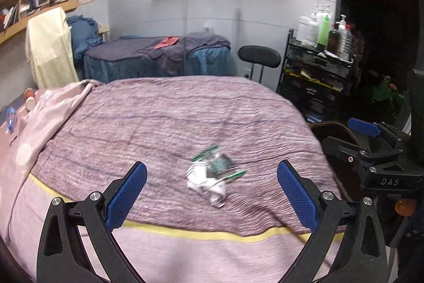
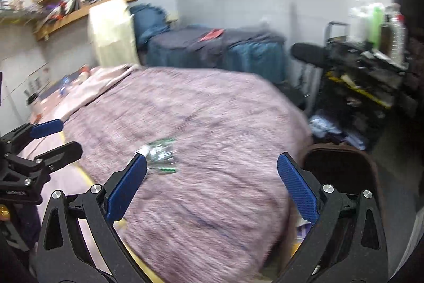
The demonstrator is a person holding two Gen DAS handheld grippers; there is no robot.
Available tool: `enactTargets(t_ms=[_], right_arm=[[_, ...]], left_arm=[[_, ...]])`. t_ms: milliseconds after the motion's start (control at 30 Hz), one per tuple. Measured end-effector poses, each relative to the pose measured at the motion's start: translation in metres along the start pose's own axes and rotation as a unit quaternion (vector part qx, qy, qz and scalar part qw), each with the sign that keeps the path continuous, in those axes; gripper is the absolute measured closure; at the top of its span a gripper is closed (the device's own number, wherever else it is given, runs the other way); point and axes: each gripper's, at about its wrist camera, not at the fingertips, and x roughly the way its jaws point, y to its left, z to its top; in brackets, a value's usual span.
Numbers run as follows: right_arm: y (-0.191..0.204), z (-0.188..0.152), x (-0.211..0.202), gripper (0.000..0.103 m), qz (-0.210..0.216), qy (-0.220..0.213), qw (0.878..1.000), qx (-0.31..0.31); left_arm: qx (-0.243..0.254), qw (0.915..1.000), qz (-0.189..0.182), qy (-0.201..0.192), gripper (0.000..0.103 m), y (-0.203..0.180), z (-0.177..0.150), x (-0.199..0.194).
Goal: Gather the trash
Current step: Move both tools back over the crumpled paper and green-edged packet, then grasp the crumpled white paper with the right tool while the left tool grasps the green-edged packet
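The crumpled wrapper (image 1: 213, 175) lies on the bed (image 1: 172, 110) just ahead of the left gripper (image 1: 212, 192), jaws spread wide and empty. It should be straddled squarely before closing. The right gripper (image 2: 212, 192) is likewise spread, empty.

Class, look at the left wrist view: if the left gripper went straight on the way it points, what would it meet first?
Probably the crumpled wrapper trash, lying on the purple bed cover between the open fingers of the left gripper. Depth is unclear.

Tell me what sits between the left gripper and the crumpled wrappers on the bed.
Nothing visible. The left gripper is open, and the crumpled wrappers lie on bare purple bedspread just ahead of its fingers.
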Motion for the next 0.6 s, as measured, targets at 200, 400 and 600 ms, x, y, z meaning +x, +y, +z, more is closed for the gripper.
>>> enactTargets(t_ms=[200,400,600], right_arm=[[0.032,0.011,0.036,0.006,0.025,0.055,0.997,-0.041],[0.055,0.015,0.087,0.006,0.03,0.131,0.989,-0.065],[0.064,0.02,0.144,0.006,0.043,0.202,0.977,-0.054]], left_arm=[[-0.019,0.9989,0.027,0.033,0.006,0.035,-0.014,0.008],[-0.014,0.996,0.045,0.076,0.006,0.051,-0.026,0.023],[-0.025,0.9946,0.036,0.094,0.006,0.062,-0.033,0.03]])
